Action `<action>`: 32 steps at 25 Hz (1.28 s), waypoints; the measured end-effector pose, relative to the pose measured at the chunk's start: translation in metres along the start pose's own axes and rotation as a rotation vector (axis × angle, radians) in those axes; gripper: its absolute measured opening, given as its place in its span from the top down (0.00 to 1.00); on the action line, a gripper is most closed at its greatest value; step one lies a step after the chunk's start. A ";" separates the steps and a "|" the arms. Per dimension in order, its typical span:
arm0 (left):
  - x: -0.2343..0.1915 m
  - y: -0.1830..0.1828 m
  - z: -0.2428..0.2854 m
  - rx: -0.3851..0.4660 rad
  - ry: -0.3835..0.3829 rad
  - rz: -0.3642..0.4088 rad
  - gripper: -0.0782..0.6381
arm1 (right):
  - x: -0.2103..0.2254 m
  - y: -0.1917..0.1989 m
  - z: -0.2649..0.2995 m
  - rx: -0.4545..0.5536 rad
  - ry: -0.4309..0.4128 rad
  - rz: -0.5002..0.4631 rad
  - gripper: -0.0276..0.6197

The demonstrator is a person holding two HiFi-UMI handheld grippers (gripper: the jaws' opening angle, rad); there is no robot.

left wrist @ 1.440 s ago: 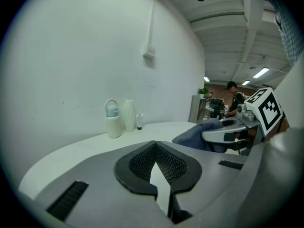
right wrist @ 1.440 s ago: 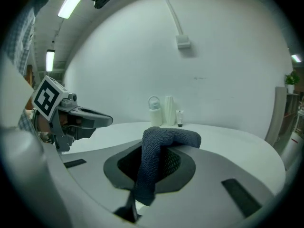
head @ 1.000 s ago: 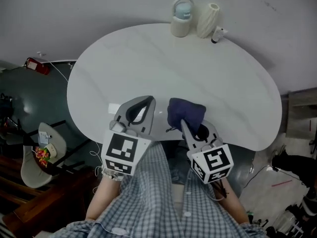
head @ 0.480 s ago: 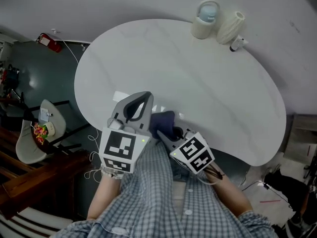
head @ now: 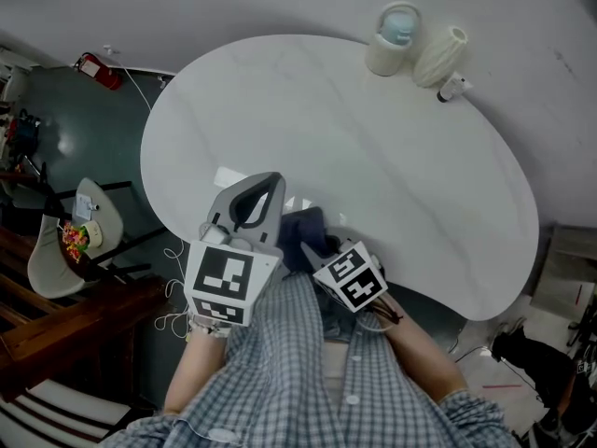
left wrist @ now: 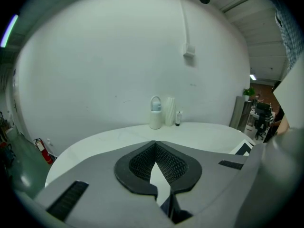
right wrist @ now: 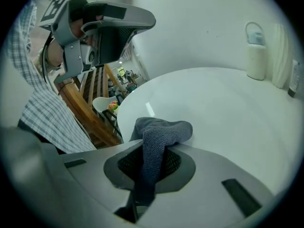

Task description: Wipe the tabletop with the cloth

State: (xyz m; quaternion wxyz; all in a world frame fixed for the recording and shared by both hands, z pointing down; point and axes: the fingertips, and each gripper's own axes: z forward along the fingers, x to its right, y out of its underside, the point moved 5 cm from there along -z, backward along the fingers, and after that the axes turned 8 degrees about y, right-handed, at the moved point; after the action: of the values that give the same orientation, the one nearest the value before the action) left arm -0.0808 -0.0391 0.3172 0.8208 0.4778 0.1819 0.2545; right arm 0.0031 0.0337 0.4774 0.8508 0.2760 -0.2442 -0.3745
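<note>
The right gripper has its jaws clamped on a fold of the dark blue-grey cloth, and the weave is pinched right down between the ribbed pads. The rest of the cloth bunches up in front of the tips and rests on the white tabletop. From the head view the cloth sits at the table's near edge, just beside the left gripper and ahead of the right gripper. The left gripper has its jaws together at the tips with nothing between them, and only tabletop shows through the gap behind. Each gripper's cube carries black-and-white square markers. At the far edge stand a white bottle with a pale blue lid, a ribbed white vase and a small dark-capped bottle.
</note>
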 end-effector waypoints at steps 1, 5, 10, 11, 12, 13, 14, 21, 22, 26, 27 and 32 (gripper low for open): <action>0.001 0.000 0.001 -0.001 0.003 0.002 0.89 | 0.002 0.002 0.000 -0.003 0.002 0.020 0.91; 0.003 -0.003 0.007 -0.006 0.024 0.015 0.89 | 0.006 0.008 -0.002 -0.012 0.007 0.061 0.91; 0.009 -0.005 0.014 -0.010 0.055 0.031 0.89 | 0.014 0.020 -0.006 -0.022 0.052 0.097 0.91; 0.010 -0.006 0.015 -0.011 0.062 0.035 0.89 | 0.017 0.023 -0.008 -0.022 0.064 0.111 0.91; 0.011 -0.006 0.017 -0.012 0.068 0.039 0.89 | 0.022 0.026 -0.011 -0.021 0.080 0.129 0.91; 0.013 -0.007 0.018 -0.013 0.075 0.042 0.89 | 0.027 0.029 -0.014 -0.018 0.101 0.148 0.91; 0.014 -0.007 0.020 -0.014 0.082 0.045 0.89 | 0.033 0.032 -0.016 -0.014 0.123 0.168 0.91; 0.024 -0.010 0.030 -0.017 0.130 0.069 0.89 | 0.062 0.046 -0.037 0.009 0.241 0.252 0.91; 0.026 -0.011 0.031 -0.017 0.138 0.073 0.89 | 0.066 0.049 -0.041 0.011 0.259 0.261 0.91; 0.033 -0.014 0.038 -0.015 0.171 0.086 0.89 | 0.075 0.060 -0.053 0.017 0.329 0.273 0.91; 0.036 -0.015 0.040 -0.014 0.180 0.091 0.89 | 0.076 0.062 -0.056 0.015 0.347 0.271 0.91; 0.047 -0.020 0.050 -0.010 0.223 0.110 0.89 | 0.088 0.077 -0.073 0.020 0.435 0.308 0.91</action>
State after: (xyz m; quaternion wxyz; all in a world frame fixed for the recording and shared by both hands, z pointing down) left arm -0.0111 -0.0545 0.3213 0.7827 0.4519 0.2441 0.3516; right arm 0.1395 0.0303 0.4926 0.9275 0.3180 -0.0981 -0.1701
